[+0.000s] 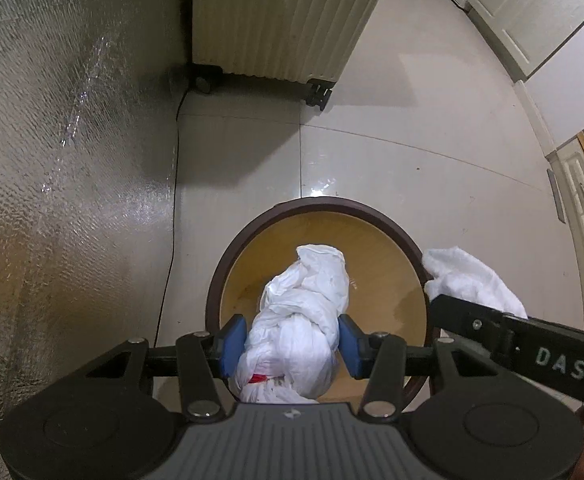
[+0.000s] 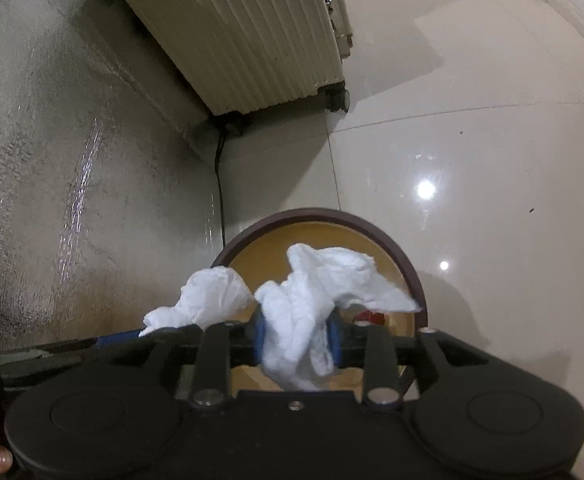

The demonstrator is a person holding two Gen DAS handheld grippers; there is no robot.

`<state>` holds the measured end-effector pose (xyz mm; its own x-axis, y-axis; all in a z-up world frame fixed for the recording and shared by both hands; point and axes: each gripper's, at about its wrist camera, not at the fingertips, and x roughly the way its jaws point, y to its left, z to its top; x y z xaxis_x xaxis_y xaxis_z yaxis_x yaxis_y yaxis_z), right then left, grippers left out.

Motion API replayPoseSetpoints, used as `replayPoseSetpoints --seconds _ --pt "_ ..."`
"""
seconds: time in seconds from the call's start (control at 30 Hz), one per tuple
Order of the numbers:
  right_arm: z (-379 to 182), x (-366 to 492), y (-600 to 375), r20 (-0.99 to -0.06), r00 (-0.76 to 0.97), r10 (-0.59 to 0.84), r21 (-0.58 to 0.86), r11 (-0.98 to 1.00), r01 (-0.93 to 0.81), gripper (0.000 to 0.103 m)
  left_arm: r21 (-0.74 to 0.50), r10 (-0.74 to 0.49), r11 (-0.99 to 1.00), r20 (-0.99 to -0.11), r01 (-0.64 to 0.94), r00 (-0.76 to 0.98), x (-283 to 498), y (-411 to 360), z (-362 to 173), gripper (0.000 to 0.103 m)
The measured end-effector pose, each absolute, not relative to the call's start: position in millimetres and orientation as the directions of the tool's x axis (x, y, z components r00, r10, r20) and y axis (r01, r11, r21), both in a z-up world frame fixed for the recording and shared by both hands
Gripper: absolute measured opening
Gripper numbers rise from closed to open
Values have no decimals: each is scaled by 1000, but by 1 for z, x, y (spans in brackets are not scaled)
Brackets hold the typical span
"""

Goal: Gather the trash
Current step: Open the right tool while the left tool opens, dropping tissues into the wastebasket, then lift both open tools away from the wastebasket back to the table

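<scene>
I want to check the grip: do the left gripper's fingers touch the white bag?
Touching. In the left wrist view both blue fingers press the sides of the white bag.

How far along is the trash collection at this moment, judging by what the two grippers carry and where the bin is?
Done: both pieces are picked up and brought over the bin. In hand: the left gripper clamps a white plastic bundle above the opening; crumpled white paper sits between the right gripper fingers, grip unclear. Left: dropping both in; no loose trash is visible inside the bin yet.
</scene>
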<state>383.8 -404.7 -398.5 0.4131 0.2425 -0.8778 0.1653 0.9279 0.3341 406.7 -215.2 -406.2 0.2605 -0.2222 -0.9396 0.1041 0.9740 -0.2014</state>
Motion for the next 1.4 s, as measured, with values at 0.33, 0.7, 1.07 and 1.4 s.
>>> replayPoseSetpoints --seconds 0.33,0.7,1.07,1.4 --pt "-397 384 -408 -883 403 240 327 931 162 62 -216 -243 968 -932 125 270 408 -219 -405 52" --pt "-409 380 -409 -939 299 167 217 966 140 69 -139 -158 986 -957 91 242 408 -211 -409 86" --pt "-407 377 -410 -939 296 177 225 965 137 80 -46 -65 994 -980 102 190 401 -205 -419 92" --pt "-406 363 -417 -941 300 158 209 967 145 101 -12 -35 993 -978 116 205 394 -205 -409 99"
